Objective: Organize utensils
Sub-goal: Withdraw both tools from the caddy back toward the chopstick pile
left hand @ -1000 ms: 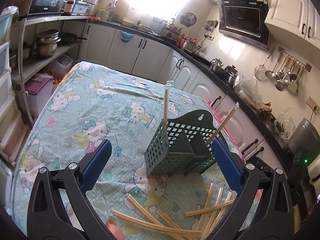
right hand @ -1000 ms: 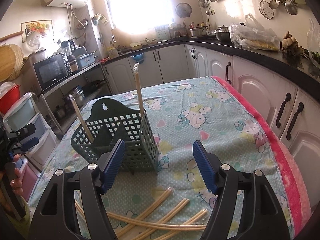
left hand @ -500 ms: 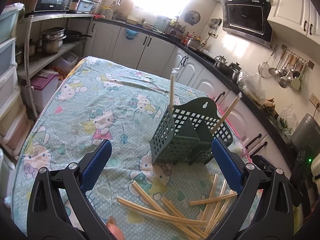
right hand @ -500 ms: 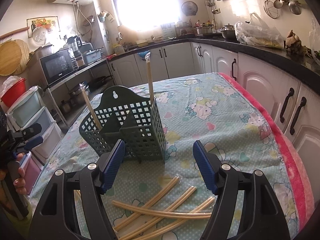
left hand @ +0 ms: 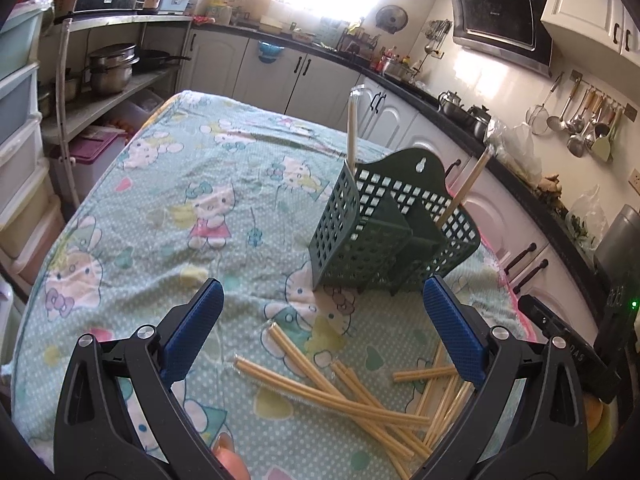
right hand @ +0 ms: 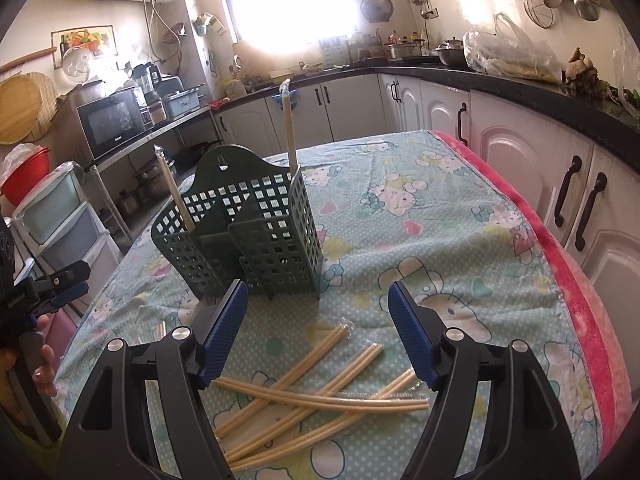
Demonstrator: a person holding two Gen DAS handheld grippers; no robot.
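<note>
Left wrist view shows a dark green lattice utensil holder (left hand: 384,236) standing upright on the cartoon-print cloth of the surface (left hand: 168,208). One wrapped chopstick pair (left hand: 352,128) rises near-upright from the compartment at its left end, and a second wrapped pair (left hand: 466,188) leans out to the right from the far-right compartment; the middle compartments look empty. Loose chopstick pairs (left hand: 360,392) lie crossed on the cloth just in front of the holder. The left tongs (left hand: 324,340) hang above that pile, jaws spread wide, holding nothing. Only this view shows the range hood and hanging ladles. Right wrist view has the right tongs (right hand: 320,336) likewise wide apart and empty over the pile (right hand: 320,400), and alone shows the red blanket edge (right hand: 560,264), the microwave (right hand: 112,124) and a hand (right hand: 40,364) gripping the other tool.
</note>
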